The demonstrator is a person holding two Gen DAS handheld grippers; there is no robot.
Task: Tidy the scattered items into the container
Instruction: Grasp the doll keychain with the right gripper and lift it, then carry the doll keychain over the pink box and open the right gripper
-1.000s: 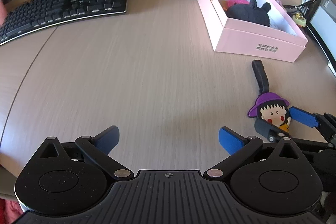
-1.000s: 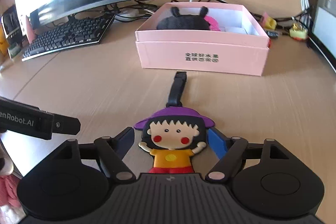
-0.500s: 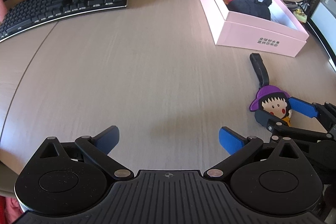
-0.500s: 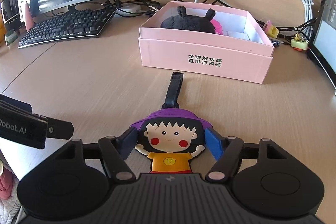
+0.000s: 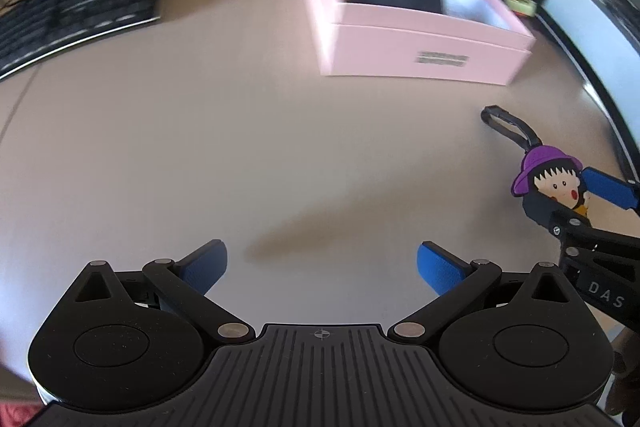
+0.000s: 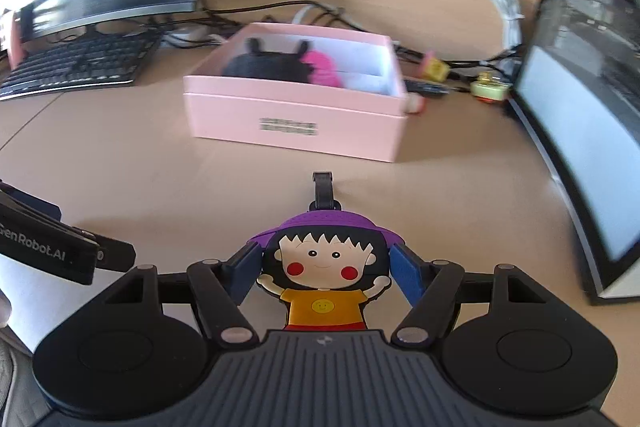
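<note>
Gripped lower centre between right gripper (image 6: 323,269) pads, cartoon tag (image 6: 322,279) could slip before pink box (image 6: 296,125); left gripper (image 5: 322,263) wide, empty.

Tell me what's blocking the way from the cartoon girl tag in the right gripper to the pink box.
Nothing visible. The cartoon girl tag sits between the right gripper's pads; only bare desk lies before the pink box, whose top is open.

Right gripper (image 6: 324,269) clamps cartoon-girl tag (image 6: 322,267) before pink box (image 6: 296,123).
</note>
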